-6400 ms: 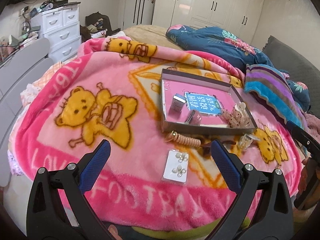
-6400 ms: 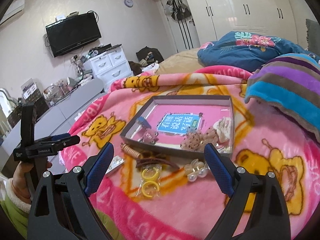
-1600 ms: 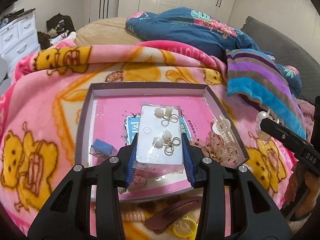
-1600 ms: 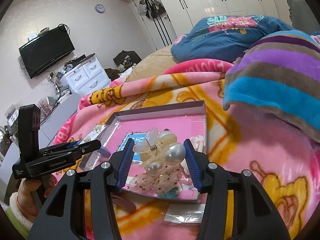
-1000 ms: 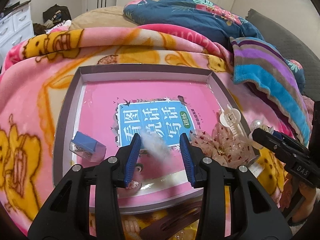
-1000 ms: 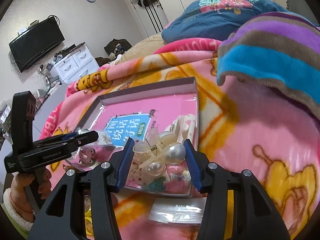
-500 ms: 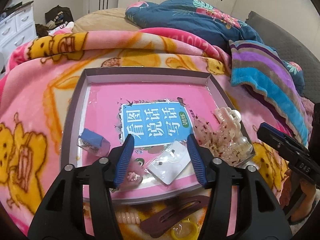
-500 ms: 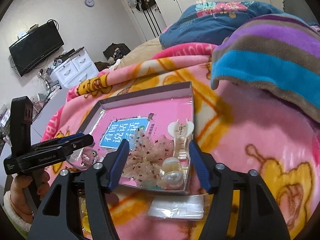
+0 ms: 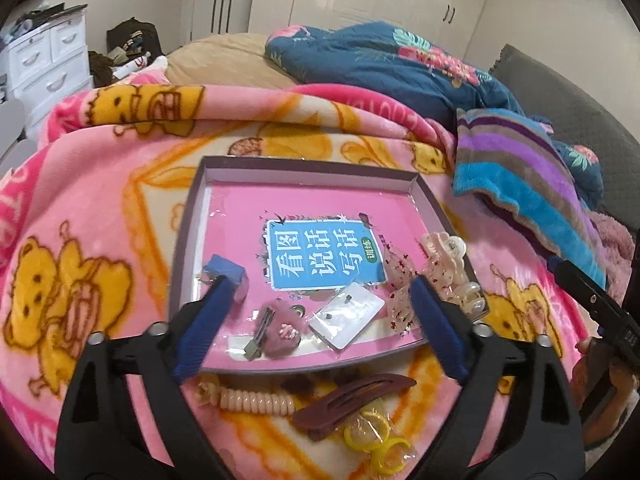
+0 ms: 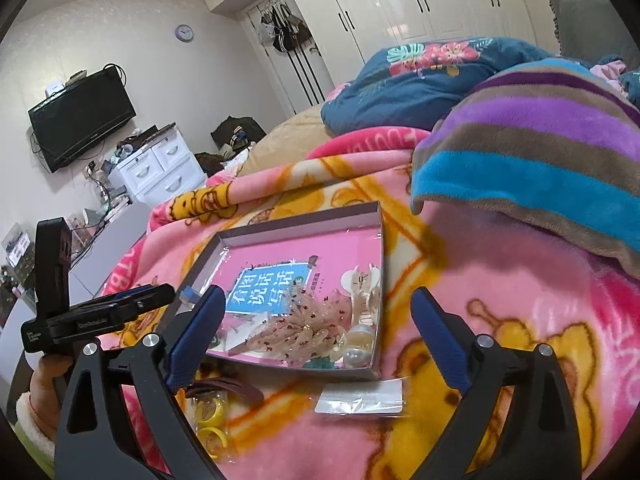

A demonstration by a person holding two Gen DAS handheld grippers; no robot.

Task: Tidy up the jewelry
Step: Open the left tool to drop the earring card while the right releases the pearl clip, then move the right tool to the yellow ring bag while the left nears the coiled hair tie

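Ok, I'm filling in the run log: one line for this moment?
left gripper: open, empty | right gripper: open, empty | earring card, pearl clip: in tray | brown clip: on blanket

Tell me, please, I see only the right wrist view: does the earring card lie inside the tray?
Observer: Yes. The earring card lies in the tray near its front wall; the left gripper, whose jaws have just been opening, holds nothing.
Operator: What is next to it?
Observer: A pink fuzzy heart clip, just to its left.
Operator: Does anything on the blanket escape my view?
Observer: A beige coil hair tie lies on the blanket before the tray, left of the brown clip.
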